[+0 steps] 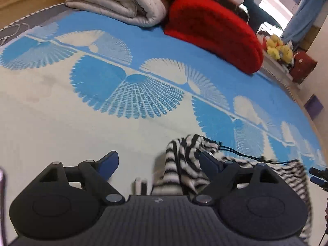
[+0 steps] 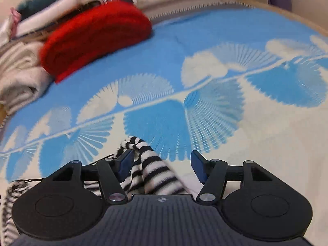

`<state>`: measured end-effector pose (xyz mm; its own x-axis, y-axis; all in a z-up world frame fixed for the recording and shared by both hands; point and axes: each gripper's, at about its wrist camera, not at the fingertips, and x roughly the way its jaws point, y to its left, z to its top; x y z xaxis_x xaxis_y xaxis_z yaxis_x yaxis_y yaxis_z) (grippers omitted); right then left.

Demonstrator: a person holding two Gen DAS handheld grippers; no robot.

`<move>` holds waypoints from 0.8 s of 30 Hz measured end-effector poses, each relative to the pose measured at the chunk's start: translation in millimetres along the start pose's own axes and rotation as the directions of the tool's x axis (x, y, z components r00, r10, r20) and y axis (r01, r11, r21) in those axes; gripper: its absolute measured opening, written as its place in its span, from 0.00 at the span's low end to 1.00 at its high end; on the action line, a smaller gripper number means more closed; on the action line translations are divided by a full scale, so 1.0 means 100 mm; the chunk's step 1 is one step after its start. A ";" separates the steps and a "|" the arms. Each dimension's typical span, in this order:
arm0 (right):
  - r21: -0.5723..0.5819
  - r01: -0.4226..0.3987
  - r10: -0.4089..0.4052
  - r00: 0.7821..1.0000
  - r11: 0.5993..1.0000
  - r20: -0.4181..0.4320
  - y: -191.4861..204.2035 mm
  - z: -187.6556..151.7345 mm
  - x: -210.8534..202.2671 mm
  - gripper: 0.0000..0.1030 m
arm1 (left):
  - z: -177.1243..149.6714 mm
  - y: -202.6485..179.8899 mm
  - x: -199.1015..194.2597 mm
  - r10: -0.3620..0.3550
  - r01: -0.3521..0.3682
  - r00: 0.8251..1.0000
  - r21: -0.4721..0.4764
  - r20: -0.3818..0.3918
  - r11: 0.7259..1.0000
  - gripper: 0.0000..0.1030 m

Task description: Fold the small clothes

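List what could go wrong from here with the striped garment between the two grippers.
1. The striped garment is bunched against one pad of the open left gripper; closing now may pinch several layers and spoil the fold.
2. Its black drawstring trails loose and could snag a finger.
3. In the right gripper, also open, the cloth hugs one pad only, so it may slip out when lifted off the blue patterned bedspread.

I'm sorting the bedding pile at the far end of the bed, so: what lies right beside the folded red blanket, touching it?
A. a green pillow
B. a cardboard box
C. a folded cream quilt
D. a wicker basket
C: in the left wrist view the folded cream quilt sits against the red blanket on the blue and white bedspread.
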<state>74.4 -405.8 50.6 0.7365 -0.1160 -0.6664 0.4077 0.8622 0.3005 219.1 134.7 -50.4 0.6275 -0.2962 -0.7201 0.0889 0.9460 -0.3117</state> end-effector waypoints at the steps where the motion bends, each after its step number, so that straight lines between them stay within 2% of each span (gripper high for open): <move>1: 0.003 0.000 -0.001 1.000 1.000 0.010 -0.03 -0.05 -0.18 0.66 | -0.05 0.02 -0.13 -0.009 0.009 1.000 0.006 0.000 1.000 0.87; 3: 0.024 -0.028 0.027 0.999 0.999 0.016 -0.12 -0.25 -0.56 0.71 | -0.16 0.00 -0.39 0.000 0.001 0.999 0.034 -0.035 0.999 0.88; 5: 0.026 -0.040 0.040 0.999 0.999 -0.007 -0.23 -0.54 -0.84 0.71 | -0.35 -0.06 -0.59 0.034 -0.027 0.996 0.077 -0.086 0.997 0.88; 10: -0.019 0.023 -0.024 0.999 1.000 -0.039 -0.41 -1.20 -1.19 0.71 | -1.05 -0.21 -0.82 0.010 0.025 0.982 0.179 -0.188 0.984 0.88; 13: -0.056 0.024 -0.029 0.995 0.998 -0.092 -0.45 -1.39 -1.19 0.71 | -1.33 -0.30 -0.74 0.018 0.030 0.976 0.214 -0.216 0.976 0.88; 16: -0.123 0.029 -0.045 0.991 0.992 -0.128 -0.43 -1.51 -1.11 0.71 | -1.37 -0.45 -0.67 0.034 0.020 0.983 0.289 -0.181 0.957 0.88; 18: -0.156 0.059 -0.082 0.986 0.986 -0.144 -0.41 -1.55 -1.00 0.72 | -1.38 -0.53 -0.63 0.022 0.034 0.983 0.300 -0.181 0.953 0.88; 20: -0.179 0.053 -0.081 0.985 0.983 -0.154 -0.39 -1.55 -0.87 0.72 | -1.40 -0.62 -0.58 0.021 0.035 0.985 0.318 -0.171 0.947 0.82; 21: -0.189 0.039 -0.070 0.984 0.981 -0.163 -0.37 -1.55 -0.82 0.65 | -1.41 -0.65 -0.55 0.026 0.031 0.986 0.335 -0.164 0.942 0.70; 22: -0.194 0.003 -0.038 0.983 0.981 -0.177 -0.35 -1.55 -0.81 0.47 | -1.42 -0.67 -0.55 0.037 0.018 0.988 0.348 -0.153 0.937 0.51; 23: -0.181 -0.031 -0.003 0.982 0.983 -0.189 -0.32 -1.55 -0.83 0.11 | -1.42 -0.68 -0.55 0.038 0.018 0.988 0.351 -0.151 0.936 0.39; 24: -0.184 -0.017 -0.013 0.987 0.983 -0.160 -0.31 -1.54 -0.87 0.10 | -1.41 -0.65 -0.58 0.029 0.028 0.987 0.349 -0.157 0.937 0.25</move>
<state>-85.3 -346.7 -5.6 0.6355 -0.0469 -0.7707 0.2889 0.9401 0.1809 67.8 71.5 -75.8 0.5009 -0.2856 -0.8170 0.3707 0.9238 -0.0957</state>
